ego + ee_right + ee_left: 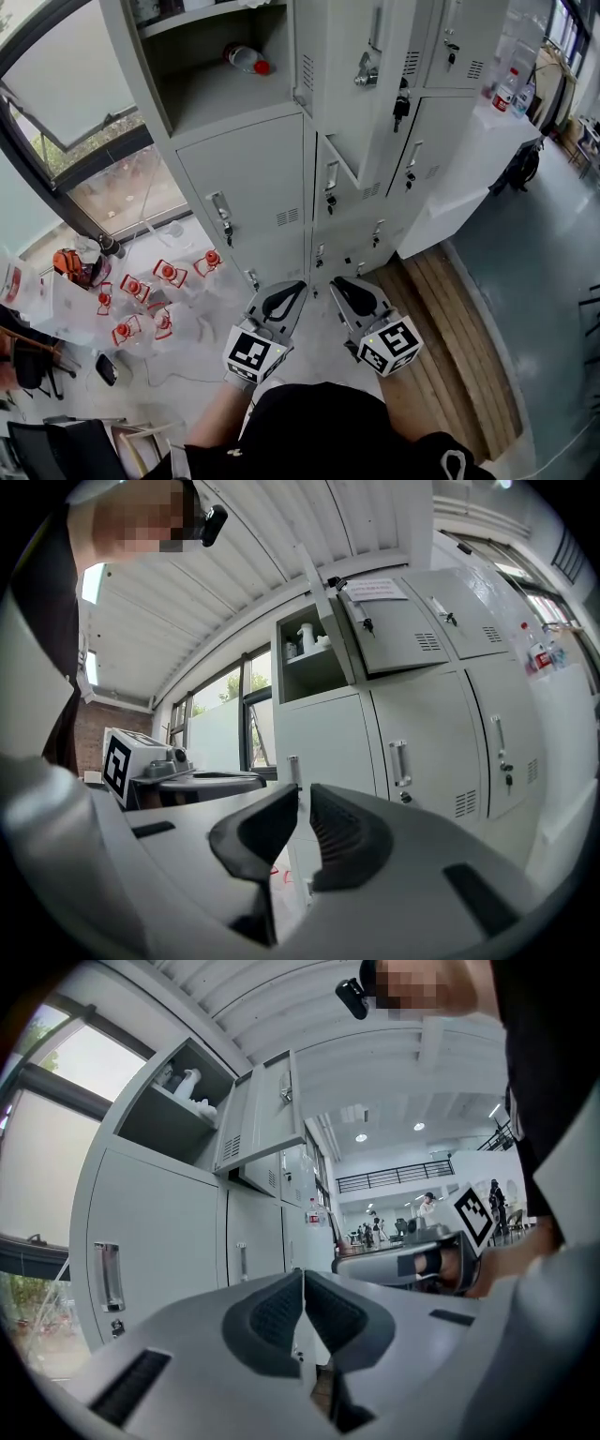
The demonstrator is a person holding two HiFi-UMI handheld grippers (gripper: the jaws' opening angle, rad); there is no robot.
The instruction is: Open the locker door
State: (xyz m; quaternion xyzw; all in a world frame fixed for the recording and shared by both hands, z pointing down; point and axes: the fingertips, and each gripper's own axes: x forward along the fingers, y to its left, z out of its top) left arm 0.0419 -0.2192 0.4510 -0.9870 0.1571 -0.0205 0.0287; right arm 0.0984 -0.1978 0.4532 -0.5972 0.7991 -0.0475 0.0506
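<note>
Low in front of the grey lockers (441,131), two grippers are held side by side, apart from the doors. The left gripper (277,302) is closed, its pads touching, with nothing in it. The right gripper (349,292) is open just a crack, and nothing is between its pads. The locker door (253,178) in the lockers' left column is shut, with its handle (219,208) near its left edge. Above that door, a compartment stands open with a bottle (246,59) lying inside. An open door (328,56) sticks out just right of that compartment.
</note>
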